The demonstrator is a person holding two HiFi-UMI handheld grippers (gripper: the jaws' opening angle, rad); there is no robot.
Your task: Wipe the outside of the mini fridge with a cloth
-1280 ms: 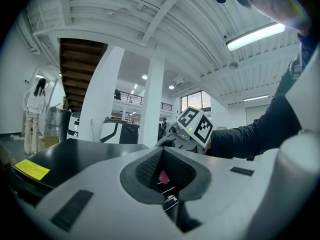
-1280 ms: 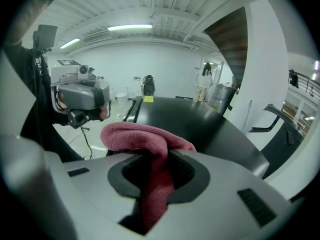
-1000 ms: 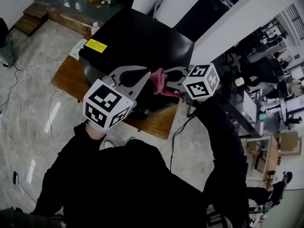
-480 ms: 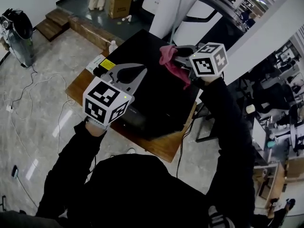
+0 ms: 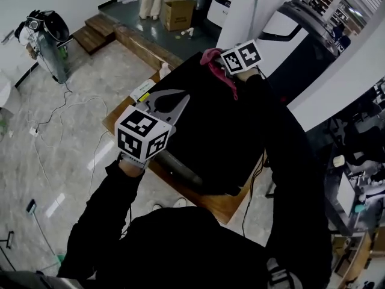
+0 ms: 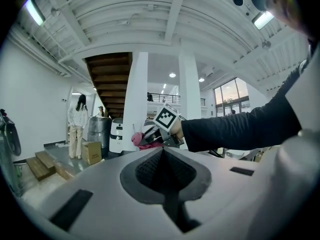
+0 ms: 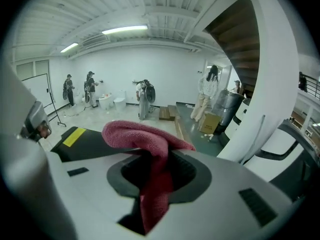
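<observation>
I see the black mini fridge (image 5: 207, 125) on a low wooden table (image 5: 225, 208). My left gripper (image 5: 174, 101) hovers over the fridge's left side, jaws closed together with nothing in them. My right gripper (image 5: 218, 62) is at the fridge's far edge. Its jaws are clamped on the pink cloth (image 5: 224, 77), which droops over the top.

Not a word or number here is legible. At the left of the right gripper view, the yellow label (image 7: 75, 136) on the mini fridge (image 7: 92, 146) has print too small to read. The marker cubes (image 5: 144, 138) bear only black-and-white square patterns.
</observation>
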